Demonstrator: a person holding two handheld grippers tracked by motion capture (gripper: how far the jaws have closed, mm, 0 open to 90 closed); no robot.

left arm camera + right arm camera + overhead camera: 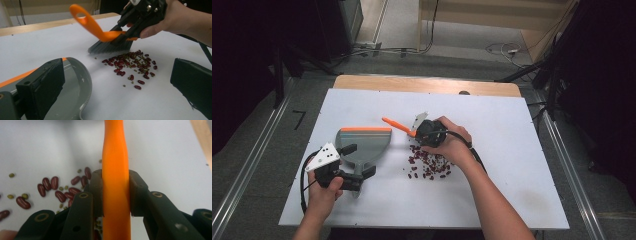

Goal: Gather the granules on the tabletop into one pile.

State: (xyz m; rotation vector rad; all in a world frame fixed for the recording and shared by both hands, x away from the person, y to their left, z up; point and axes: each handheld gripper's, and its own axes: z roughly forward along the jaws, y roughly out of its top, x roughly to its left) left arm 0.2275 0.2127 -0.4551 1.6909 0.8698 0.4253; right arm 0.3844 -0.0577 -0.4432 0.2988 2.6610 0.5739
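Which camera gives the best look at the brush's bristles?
The left gripper view: the brush shows side-on, its dark bristles touching the table beside the beans. The high view shows the orange handle, with the bristles under the right gripper. The right gripper view shows the clamped handle.

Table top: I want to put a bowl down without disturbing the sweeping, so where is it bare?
The white table is bare right of the beans, and along the far edge beyond the brush. Crowded: the middle, from the dustpan and left claw across to the right claw.
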